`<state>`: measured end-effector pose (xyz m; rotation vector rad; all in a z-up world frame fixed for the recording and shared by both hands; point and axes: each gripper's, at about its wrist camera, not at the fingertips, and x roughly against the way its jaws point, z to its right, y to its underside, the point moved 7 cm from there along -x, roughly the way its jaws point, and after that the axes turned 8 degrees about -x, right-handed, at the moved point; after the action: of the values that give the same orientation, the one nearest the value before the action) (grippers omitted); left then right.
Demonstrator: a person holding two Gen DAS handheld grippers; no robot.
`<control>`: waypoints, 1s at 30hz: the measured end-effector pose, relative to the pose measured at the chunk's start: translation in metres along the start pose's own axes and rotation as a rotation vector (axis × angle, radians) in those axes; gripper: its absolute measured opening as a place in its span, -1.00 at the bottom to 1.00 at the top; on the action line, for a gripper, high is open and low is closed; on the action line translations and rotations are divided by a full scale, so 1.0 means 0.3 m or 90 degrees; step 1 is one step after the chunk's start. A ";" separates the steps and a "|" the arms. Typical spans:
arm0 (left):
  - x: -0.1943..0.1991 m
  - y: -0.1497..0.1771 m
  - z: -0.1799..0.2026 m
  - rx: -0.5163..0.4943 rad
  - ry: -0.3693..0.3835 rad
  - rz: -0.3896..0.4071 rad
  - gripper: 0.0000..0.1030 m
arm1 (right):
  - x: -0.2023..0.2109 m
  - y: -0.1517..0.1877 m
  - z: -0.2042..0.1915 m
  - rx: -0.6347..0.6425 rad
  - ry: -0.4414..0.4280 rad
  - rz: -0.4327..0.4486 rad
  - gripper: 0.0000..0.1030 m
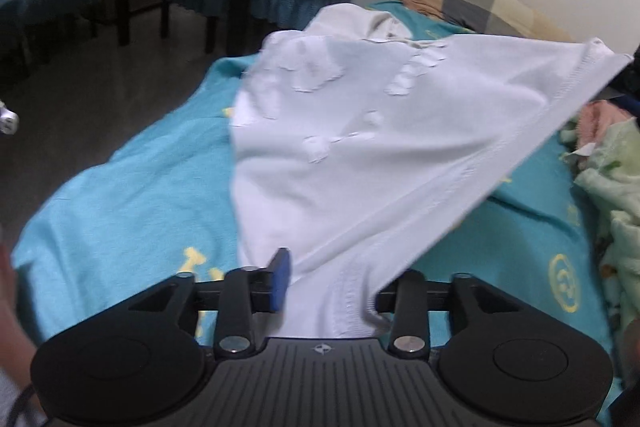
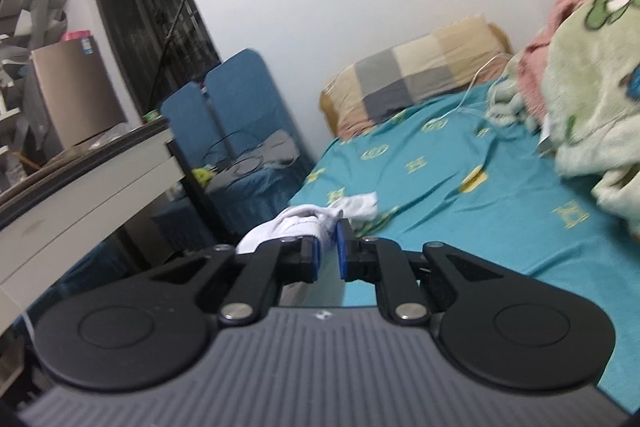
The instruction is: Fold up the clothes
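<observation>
A white garment [image 1: 360, 147] stretches across the frame's centre above the teal bedsheet [image 1: 120, 207]: right gripper [image 2: 328, 249] clamped on its corner, left gripper [image 1: 328, 283] jaws apart around the hem. Keeping it taut should fold cleaner.

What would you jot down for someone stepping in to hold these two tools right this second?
Left tool: jaws apart, with the white garment draped between them; it does not look pinched.
Right tool: closed on a bunched corner of that white garment.
Where things are: the garment is stretched in the air over the teal bed sheet, one edge pulled taut toward the right of the left view. A green fleece blanket is heaped at the side, and a checked pillow lies by the wall.
Done: garment picked up and spread.
Left: lay it flat, fold it, set it down.
</observation>
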<state>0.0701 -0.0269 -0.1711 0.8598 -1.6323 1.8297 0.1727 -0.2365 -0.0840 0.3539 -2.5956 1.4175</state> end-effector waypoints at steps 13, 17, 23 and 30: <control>0.070 -0.078 -0.123 0.066 -0.005 0.068 -0.70 | -0.041 -0.003 0.166 -0.008 0.140 0.016 -0.76; 0.191 -0.257 -0.185 0.099 0.011 0.198 -0.80 | -0.007 -0.045 0.114 0.016 0.129 0.047 -0.77; 0.521 -0.588 -0.269 0.113 0.050 0.378 -0.84 | 0.139 -0.258 -0.113 0.048 0.070 0.129 -0.77; 1.103 -0.961 -0.277 0.065 0.110 0.552 -0.85 | 0.521 -0.643 -0.497 0.123 -0.021 0.280 -0.78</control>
<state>0.0612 0.0839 0.2614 -0.0297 -1.9690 2.4661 0.0817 -0.2316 0.1909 -0.1902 -2.6781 1.8146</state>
